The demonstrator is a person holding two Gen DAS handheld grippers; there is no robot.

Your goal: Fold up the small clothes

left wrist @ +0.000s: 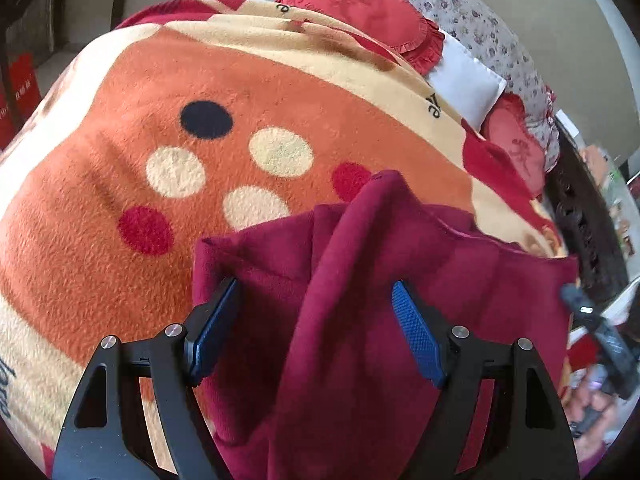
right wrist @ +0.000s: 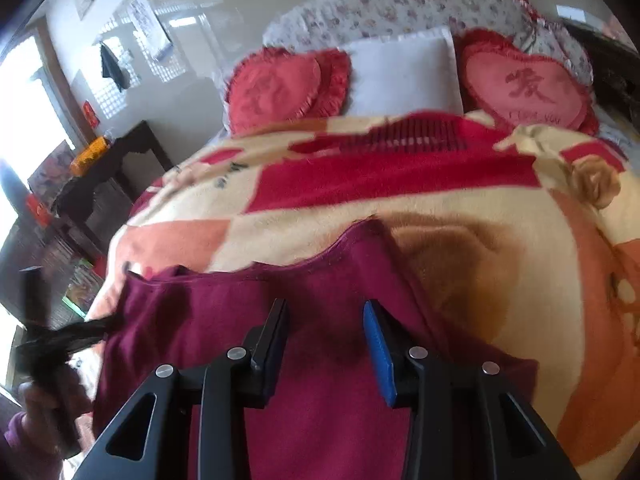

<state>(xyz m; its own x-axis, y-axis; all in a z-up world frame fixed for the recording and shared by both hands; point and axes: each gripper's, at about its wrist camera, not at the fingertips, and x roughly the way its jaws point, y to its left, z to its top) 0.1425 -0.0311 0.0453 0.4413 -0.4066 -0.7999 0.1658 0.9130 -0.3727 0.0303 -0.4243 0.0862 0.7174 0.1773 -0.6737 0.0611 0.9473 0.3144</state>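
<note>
Maroon garment (left wrist: 360, 320) is lying on the patterned fleece blanket (left wrist: 120, 208) covering the bed, partly bunched, with a raised ridge of cloth running up between the pads of the left gripper (left wrist: 316, 312).

Left gripper: jaws are standing wide, pads on either side of that ridge, not pressing on it. Nothing held.

Right gripper (right wrist: 326, 340): jaws are standing partly apart over a flat stretch of the same garment (right wrist: 280, 360). Cloth is showing in the gap below, but the pads are not pinching it. Nothing held.

In the right wrist view the other tool is showing as a dark blur at the garment's far left edge, so both hands are working opposite sides of the cloth.

Heart-shaped red cushions (right wrist: 276, 88) and a white pillow (right wrist: 404, 72) are sitting at the head of the bed, well apart from the work.

Risks, as judged from here:
- The ridge is thick and loose; closing on it may be catching several layers at once, dragging the whole piece rather than one edge.
- The fleece is soft and grippy; a low pinch may be taking blanket along with garment.
- Edges are uneven and curled, so a fold started now is likely coming out skewed.
- With neither tool gripping, the cloth may be slumping out of shape.
</note>
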